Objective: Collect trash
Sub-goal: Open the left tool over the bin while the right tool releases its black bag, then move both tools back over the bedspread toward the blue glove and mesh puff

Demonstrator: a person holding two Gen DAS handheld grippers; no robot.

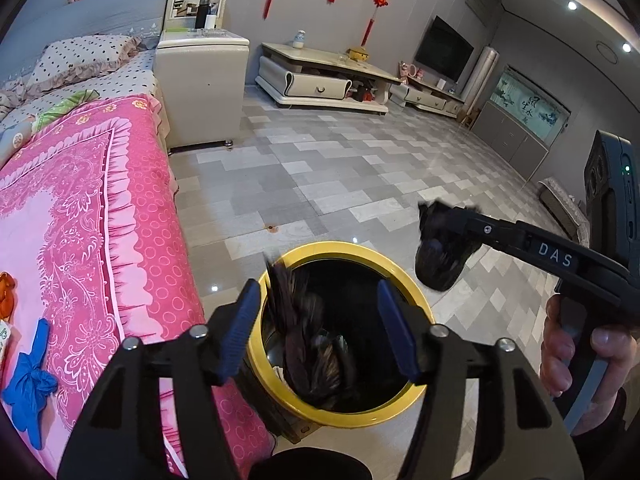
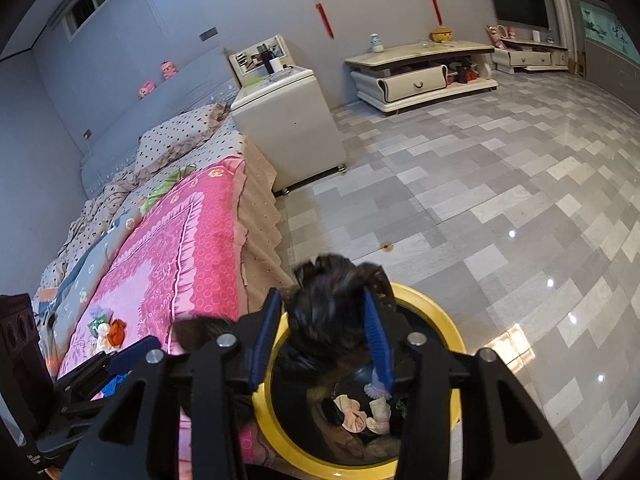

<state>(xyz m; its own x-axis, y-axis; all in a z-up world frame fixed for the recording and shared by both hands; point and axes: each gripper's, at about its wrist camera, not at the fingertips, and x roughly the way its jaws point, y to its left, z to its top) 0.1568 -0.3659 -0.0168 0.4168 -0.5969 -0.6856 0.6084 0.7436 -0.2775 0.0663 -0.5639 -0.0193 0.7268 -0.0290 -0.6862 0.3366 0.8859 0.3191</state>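
A round bin with a yellow rim (image 1: 280,394) (image 2: 440,312) stands on the floor beside the bed. My left gripper (image 1: 316,328) is open above it, and a crumpled black bag (image 1: 308,344) hangs blurred between its blue fingers, over the bin's mouth. My right gripper (image 2: 320,328) is shut on another black crumpled bag (image 2: 332,308) and holds it over the bin's far rim; it shows in the left wrist view (image 1: 440,248) to the right of the bin. Pale crumpled scraps (image 2: 360,412) lie inside the bin.
A bed with a pink cover (image 1: 80,220) lies left of the bin. A blue glove (image 1: 28,380) and small orange and white items (image 2: 108,330) lie on it. A white cabinet (image 1: 200,88) and a low TV stand (image 1: 320,76) stand beyond on the tiled floor (image 1: 340,168).
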